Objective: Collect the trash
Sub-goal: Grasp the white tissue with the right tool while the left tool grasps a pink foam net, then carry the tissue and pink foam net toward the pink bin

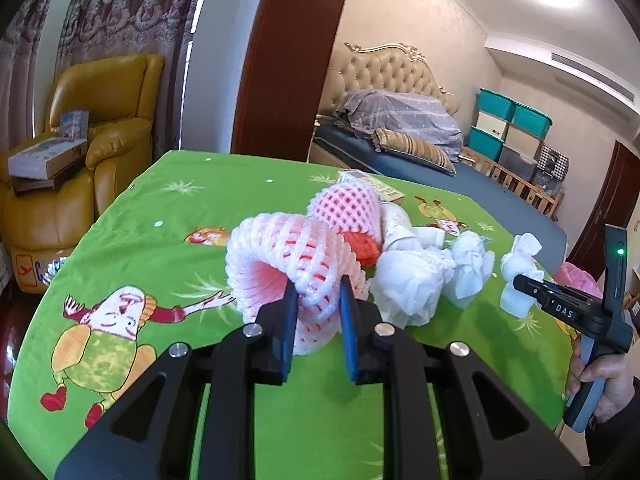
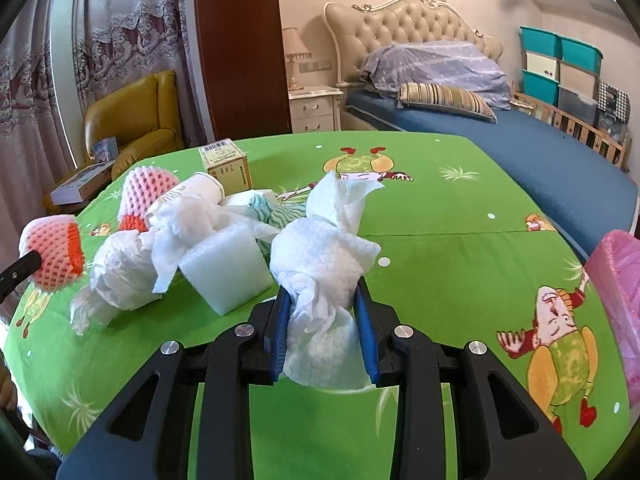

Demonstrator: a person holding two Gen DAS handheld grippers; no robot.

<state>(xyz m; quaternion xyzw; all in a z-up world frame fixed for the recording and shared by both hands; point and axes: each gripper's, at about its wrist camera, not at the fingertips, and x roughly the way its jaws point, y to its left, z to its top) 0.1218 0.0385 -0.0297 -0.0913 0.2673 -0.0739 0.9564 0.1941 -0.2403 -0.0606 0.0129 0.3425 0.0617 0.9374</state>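
1. Clearly soft stuff dominates: the left claw (image 1: 319, 292) is clamped on a pink-and-white foam fruit net (image 1: 280, 264), a springy mesh sleeve flared like a funnel, pinched at its near rim between blue pads.
2. Beyond that net on the table (image 1: 168, 208) lies a second foam net (image 1: 346, 208), domed, with an orange end.
3. The right claw (image 2: 323, 308) grips a crumpled white paper towel (image 2: 324, 256), wrinkled and twisted, its loose end sticking upward; this towel sits right of the foam block (image 2: 226, 268), a smooth white wedge.
4. Left of the foam block lie more tissue wads (image 2: 120, 276), a white paper cup (image 2: 192, 196) on its side, and behind it a small cardboard box (image 2: 227, 164) standing upright.
5. From the left wrist view, a hand (image 1: 600, 384) holds the right claw's handle, the tool angled down toward the table.
6. Far right of the foam block, a pink plastic bag (image 2: 618, 292) shows at the table's edge; its contents cannot be seen.
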